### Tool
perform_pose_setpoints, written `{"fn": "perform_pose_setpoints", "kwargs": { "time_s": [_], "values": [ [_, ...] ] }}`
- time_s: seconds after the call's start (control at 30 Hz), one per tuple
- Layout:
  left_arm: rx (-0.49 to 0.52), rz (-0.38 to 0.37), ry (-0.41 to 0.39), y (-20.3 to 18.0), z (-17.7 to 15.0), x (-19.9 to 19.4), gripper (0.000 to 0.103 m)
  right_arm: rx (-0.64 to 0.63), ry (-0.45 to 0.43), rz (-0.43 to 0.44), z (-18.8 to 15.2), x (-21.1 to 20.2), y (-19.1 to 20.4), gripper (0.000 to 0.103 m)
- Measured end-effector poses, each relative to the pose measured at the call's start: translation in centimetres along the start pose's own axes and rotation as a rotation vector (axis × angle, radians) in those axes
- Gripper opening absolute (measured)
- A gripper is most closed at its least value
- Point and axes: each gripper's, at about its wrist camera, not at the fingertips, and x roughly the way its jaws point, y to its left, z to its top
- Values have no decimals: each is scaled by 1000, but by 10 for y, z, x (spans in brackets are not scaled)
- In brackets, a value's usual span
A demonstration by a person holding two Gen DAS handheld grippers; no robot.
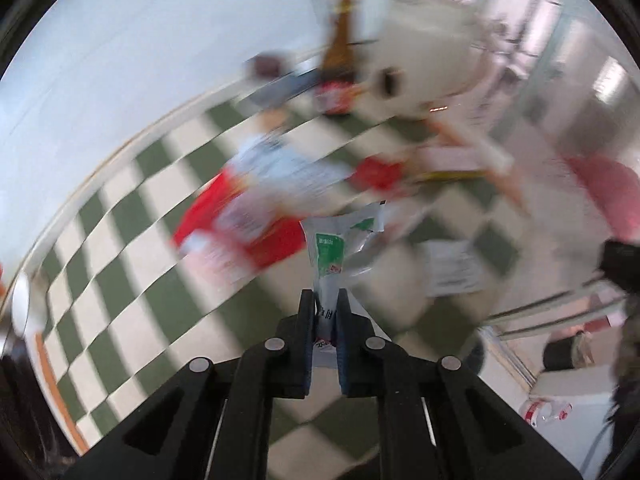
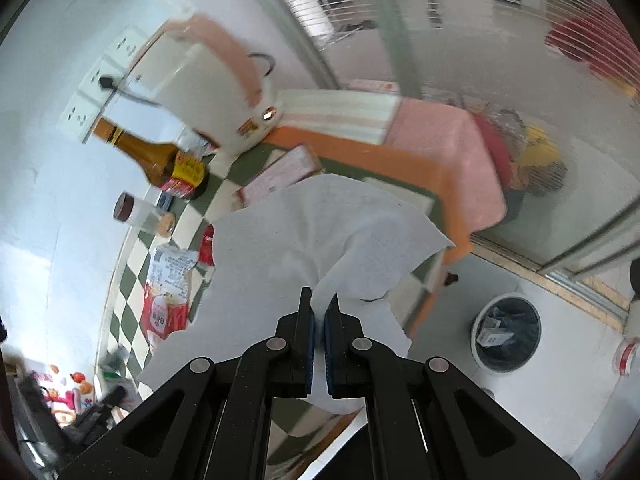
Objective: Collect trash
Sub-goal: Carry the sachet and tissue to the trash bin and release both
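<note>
My left gripper (image 1: pixel 325 295) is shut on a small white and green sachet wrapper (image 1: pixel 334 252), held up above the green and white checked tablecloth (image 1: pixel 120 280). This view is blurred by motion. My right gripper (image 2: pixel 320 300) is shut on a large white paper tissue (image 2: pixel 320 224) that fans out in front of its fingers and hides part of the table. A red and white snack bag (image 2: pixel 166 292) lies on the checked cloth (image 2: pixel 132 276); in the left wrist view the same snack bag (image 1: pixel 248 220) lies beyond the sachet. A round bin (image 2: pixel 506 332) with a dark liner stands on the floor at the right.
A brown sauce bottle (image 2: pixel 160 160), a white kettle (image 2: pixel 216 92), a small jar (image 2: pixel 140 212) and a pink box (image 2: pixel 280 172) stand on the table. A pink towel (image 2: pixel 448 148) hangs over the table's far end. A glass door (image 2: pixel 520 80) is beyond.
</note>
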Motion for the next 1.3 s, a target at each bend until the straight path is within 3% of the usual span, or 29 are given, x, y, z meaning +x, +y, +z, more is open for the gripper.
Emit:
{"fn": "perform_pose_setpoints", "kwargs": {
  "time_s": [0.13,0.3,0.47,0.57,0.63,0.83,1.0,1.17,1.2,1.23,1.3],
  "values": [
    [153,-137,2,-91,27,9,7,101,-18,-36,-19,-26,-68,4],
    [344,-274,111,-219,12,59,7,275,13,-118,-66,-40,-178,4],
    [449,-330,301,-327,-40,167,7,456,84,-176,-126,-14,-291,4],
    [470,-327,408,-368,-83,255,7,561,146,-178,-166,40,-367,4],
    [466,-328,487,-387,-113,324,7,604,173,-162,-187,77,-404,4],
    [477,-294,640,-419,-188,502,7,685,248,-123,-239,239,-523,4],
    [540,-250,711,-438,-234,586,13,664,275,-120,-248,327,-571,4],
    [639,-203,725,-458,-257,604,24,611,315,-129,-244,373,-583,7],
    [649,-195,714,-460,-258,603,38,604,327,-127,-244,377,-585,13],
    [655,-192,706,-460,-257,601,53,605,331,-127,-244,378,-585,31],
    [650,-194,669,-462,-255,596,70,600,332,-139,-245,373,-586,56]
  ]
}}
